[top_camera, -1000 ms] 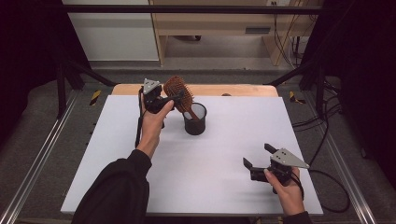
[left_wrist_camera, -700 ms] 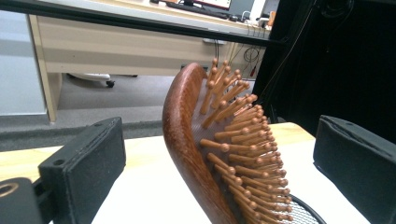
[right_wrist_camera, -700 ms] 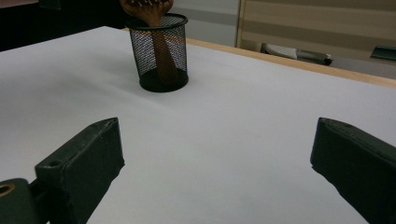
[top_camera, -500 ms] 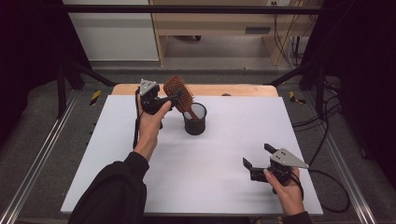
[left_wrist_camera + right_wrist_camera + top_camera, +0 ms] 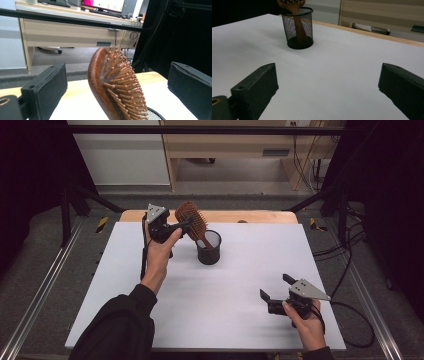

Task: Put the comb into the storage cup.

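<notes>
Hairbrush [image 5: 191, 220] standing handle-down in mesh cup [image 5: 209, 248], far side of bench [image 5: 240, 285].
Long axis near upright, head tilted left; left gripper [image 5: 186, 224] jaws wide apart around head, right gripper [image 5: 274, 287] jaws released, nr front edge.

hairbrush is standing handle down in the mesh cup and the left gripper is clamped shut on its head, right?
Not quite. The hairbrush does stand handle down in the mesh cup, but the left gripper is open: the left gripper view shows its jaws spread wide on either side of the brush head, touching nothing.
</notes>
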Tool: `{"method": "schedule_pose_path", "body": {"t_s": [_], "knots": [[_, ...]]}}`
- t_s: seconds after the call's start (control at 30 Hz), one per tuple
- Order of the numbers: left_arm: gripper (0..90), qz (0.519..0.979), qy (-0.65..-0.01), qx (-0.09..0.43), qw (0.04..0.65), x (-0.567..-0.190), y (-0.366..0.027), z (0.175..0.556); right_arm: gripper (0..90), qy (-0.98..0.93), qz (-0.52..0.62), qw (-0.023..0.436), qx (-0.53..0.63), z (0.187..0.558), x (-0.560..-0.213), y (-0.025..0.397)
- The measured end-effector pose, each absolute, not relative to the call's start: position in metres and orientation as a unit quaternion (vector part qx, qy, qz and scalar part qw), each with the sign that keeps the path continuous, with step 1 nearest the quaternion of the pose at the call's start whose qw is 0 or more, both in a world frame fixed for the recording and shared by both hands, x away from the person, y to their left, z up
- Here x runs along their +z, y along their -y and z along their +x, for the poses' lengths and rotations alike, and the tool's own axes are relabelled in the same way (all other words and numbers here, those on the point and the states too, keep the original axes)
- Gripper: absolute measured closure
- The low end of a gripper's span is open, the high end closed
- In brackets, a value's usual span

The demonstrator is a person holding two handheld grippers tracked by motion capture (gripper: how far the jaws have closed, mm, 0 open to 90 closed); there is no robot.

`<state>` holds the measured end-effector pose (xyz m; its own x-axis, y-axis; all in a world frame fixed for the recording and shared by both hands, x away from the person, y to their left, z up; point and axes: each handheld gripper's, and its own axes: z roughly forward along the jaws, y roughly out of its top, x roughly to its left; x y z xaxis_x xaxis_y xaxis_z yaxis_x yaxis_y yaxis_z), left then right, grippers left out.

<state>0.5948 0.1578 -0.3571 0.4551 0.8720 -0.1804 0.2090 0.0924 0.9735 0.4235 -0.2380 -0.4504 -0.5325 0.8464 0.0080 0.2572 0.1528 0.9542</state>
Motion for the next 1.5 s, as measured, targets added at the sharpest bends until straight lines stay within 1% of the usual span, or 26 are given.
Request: {"method": "schedule_pose_path", "body": {"t_s": [0.57, 1.5], "knots": [[2.8, 0.619, -0.423, 0.287, 0.596, -0.352, -0.159, 0.588, 2.7, -0.705, 0.391, 0.283, 0.52, 0.424, -0.451, 0.238], [2.7, 0.607, -0.415, 0.292, 0.611, -0.341, -0.172, 0.576, 2.7, -0.707, 0.389, 0.283, 0.518, 0.423, -0.451, 0.237]]}}
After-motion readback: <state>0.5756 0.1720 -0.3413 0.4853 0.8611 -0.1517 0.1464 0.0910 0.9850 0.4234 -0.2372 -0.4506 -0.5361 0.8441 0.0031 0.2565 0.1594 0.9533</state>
